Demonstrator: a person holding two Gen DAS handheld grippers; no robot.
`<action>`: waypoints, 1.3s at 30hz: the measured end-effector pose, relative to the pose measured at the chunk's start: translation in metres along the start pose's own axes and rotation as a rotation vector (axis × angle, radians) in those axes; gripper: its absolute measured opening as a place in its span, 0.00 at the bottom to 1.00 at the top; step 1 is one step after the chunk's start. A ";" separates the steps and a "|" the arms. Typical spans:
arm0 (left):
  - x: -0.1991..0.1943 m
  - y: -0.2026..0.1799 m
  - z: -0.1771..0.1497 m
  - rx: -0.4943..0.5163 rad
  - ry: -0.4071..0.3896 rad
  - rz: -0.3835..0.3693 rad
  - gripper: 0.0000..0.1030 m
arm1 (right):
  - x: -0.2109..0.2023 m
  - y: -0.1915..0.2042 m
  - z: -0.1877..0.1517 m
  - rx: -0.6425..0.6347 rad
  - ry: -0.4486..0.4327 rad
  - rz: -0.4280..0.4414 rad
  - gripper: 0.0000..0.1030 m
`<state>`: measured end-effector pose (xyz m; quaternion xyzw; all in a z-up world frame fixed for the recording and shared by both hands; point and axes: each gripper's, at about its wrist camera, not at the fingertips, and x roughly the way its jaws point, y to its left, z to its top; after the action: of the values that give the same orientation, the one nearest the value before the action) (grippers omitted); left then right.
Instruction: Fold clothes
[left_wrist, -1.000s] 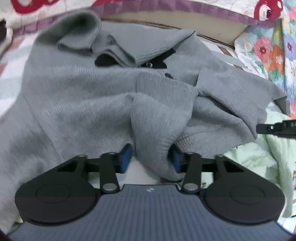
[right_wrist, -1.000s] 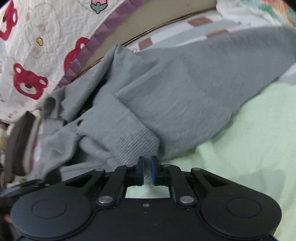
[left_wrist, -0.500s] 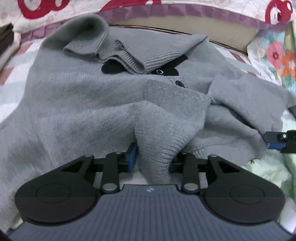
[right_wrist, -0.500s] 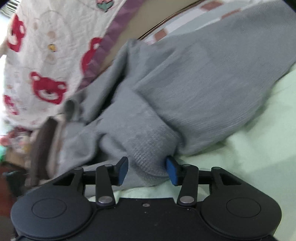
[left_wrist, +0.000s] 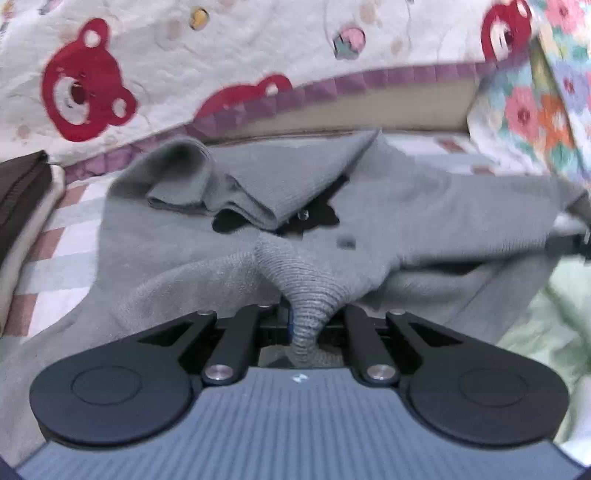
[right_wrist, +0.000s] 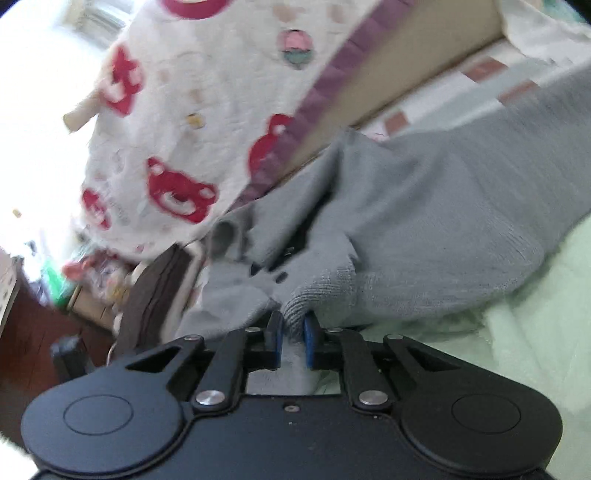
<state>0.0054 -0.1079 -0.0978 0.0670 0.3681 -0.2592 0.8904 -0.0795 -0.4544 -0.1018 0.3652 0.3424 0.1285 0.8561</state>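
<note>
Grey knit sweater (left_wrist: 424, 206) lies spread on a bed, its body stretching away from both grippers toward a bear-print quilt (left_wrist: 166, 66). Left gripper (left_wrist: 306, 325) is clamped tight on a ribbed hem fold; right gripper (right_wrist: 293, 339) is closing, its blue pads pinching another ribbed edge. Only the right view shows pale green bedding (right_wrist: 517, 350) beside the sweater's near edge.

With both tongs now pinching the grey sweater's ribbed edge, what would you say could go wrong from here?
1. The left tongs hold only a narrow bunch of the grey sweater's ribbing, so it may slip out when lifted.
2. The right tongs are closing on a small fold of ribbing; it might pull free.
3. The collar lies crumpled near the buttons, so a fold made now may trap that bunching.
</note>
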 end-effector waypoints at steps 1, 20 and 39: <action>-0.002 0.001 -0.002 -0.021 0.009 0.002 0.06 | -0.003 0.002 0.000 -0.011 0.015 -0.005 0.14; -0.012 0.116 -0.055 -0.801 0.187 -0.208 0.63 | -0.021 -0.075 0.032 0.178 -0.024 -0.477 0.42; 0.054 0.076 -0.016 -0.158 0.308 0.078 0.28 | 0.007 -0.087 0.050 0.184 -0.142 -0.323 0.14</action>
<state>0.0663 -0.0598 -0.1525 0.0499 0.5167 -0.1813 0.8352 -0.0427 -0.5391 -0.1426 0.3902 0.3456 -0.0683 0.8507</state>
